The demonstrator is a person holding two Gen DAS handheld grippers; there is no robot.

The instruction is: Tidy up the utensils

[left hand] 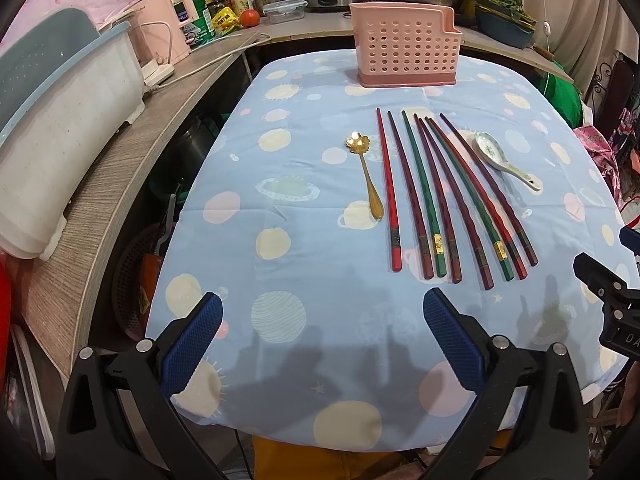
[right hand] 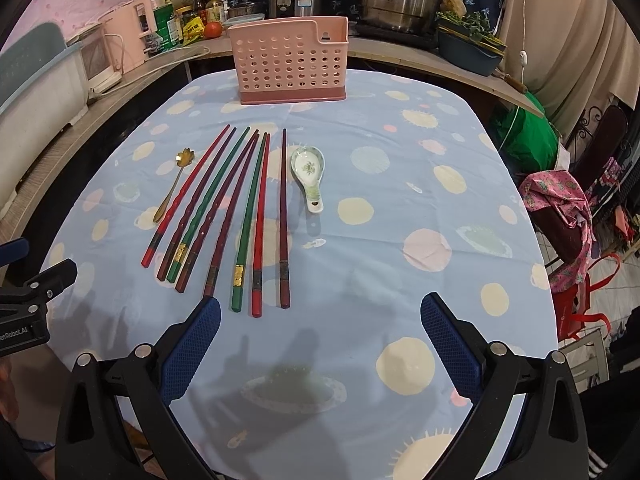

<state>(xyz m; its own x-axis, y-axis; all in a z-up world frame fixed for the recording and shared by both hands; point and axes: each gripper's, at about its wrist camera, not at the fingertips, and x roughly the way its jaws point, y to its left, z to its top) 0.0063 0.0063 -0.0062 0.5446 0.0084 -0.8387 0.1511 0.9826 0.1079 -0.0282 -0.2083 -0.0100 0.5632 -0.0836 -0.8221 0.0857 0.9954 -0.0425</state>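
The worktop (right hand: pixel 400 280), under a blue cloth printed with planets, carries everything the task needs, laid out flat so each piece can be picked singly. At its far edge stands the pink perforated utensil holder (right hand: pixel 290 68), upright and open at the top, the likely destination and seemingly empty, though its inside is hard to read. Nearer, eight chopsticks (right hand: pixel 244 216) in red, green and dark maroon lie side by side, tips toward the holder. A white ceramic soup spoon (right hand: pixel 309 170) lies just right of them, a small gold flower-bowled spoon (left hand: pixel 366 172) just left. The left hand-held gripper (left hand: pixel 322 338) and right hand-held gripper (right hand: pixel 320 338) both hover over the near cloth, jaws spread wide, gripping and touching nothing.
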